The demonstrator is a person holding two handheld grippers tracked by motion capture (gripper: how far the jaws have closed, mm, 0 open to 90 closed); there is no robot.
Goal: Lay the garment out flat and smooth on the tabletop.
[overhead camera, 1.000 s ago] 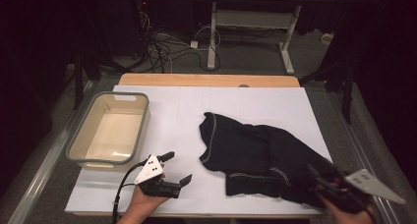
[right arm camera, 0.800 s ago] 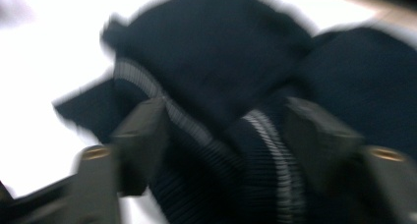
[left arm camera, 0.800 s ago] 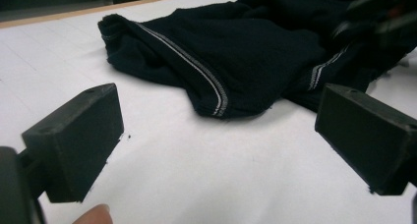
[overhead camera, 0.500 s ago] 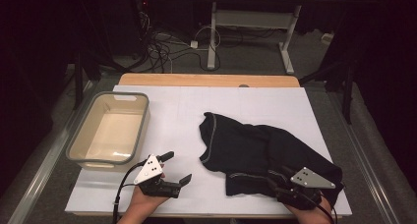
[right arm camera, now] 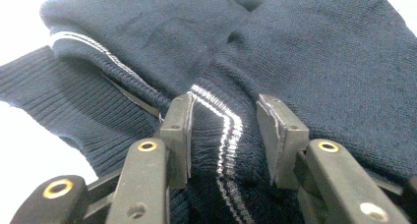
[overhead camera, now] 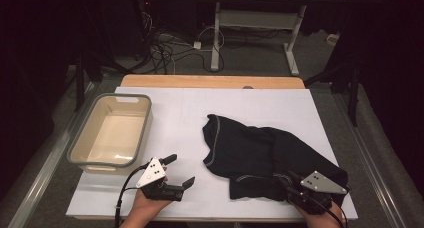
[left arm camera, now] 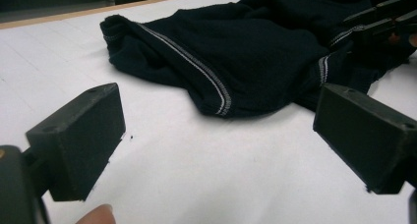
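Dark knitted cloth for the sweater [right arm camera: 314, 52], matt and fuzzy, with ribbed hems and thin pale stripes that catch some shine. The right tool [right arm camera: 223, 135] shows matt black plastic jaws, brass-looking rivets and scuffed grey pads. The desk [overhead camera: 180, 113] wears a smooth, matt white sheet, bare wood at its far edge. On the left, the bin [overhead camera: 84, 160]: smooth cream plastic, grey rim.

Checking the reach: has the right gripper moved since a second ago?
Yes. The right gripper moved left from the table's right edge onto the dark sweater, jaws closing around its striped cuff.
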